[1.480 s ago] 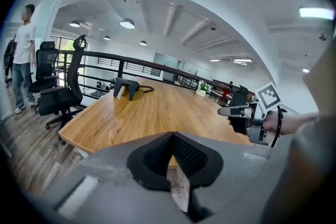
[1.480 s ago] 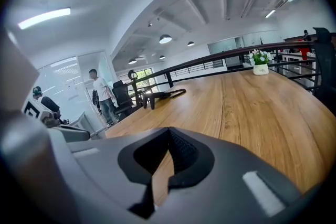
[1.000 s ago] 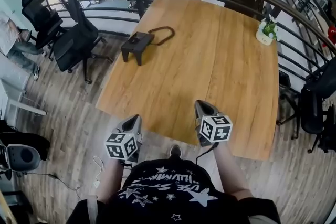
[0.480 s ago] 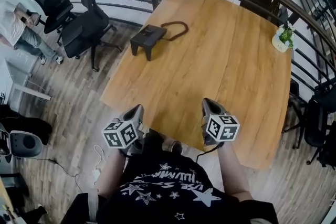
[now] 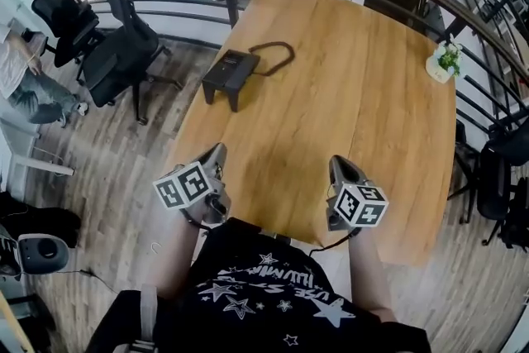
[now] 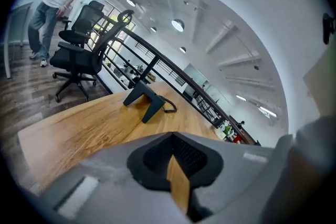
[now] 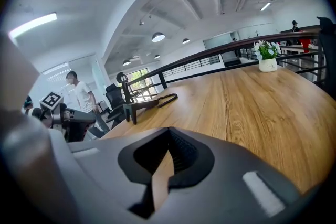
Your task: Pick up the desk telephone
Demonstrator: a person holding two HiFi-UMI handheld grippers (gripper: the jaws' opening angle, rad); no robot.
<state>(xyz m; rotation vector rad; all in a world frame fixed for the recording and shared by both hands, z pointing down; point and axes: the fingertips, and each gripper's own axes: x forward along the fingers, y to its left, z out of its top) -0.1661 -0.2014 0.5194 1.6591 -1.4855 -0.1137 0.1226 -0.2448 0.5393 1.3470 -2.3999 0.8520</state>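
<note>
Two tools sit at the near edge of the desk [image 5: 355, 78]: the left hand-held gripper [image 5: 216, 155] and the right hand-held gripper [image 5: 339, 168], each with its jaws pressed together on nothing. The desk telephone [image 5: 231, 70] stands well apart from both, toward the upper left of the frame by the desk's left edge. Its body slants from lower left to upper right, and its cord [image 5: 277, 54] loops off rightward. It lies almost straight above the left hand-held gripper, which probably has the shorter reach.

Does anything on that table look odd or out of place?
Only mildly: the telephone sits near the table's left edge, its cord lying in a loose loop beside it. Nothing looks spilled or broken.
</note>
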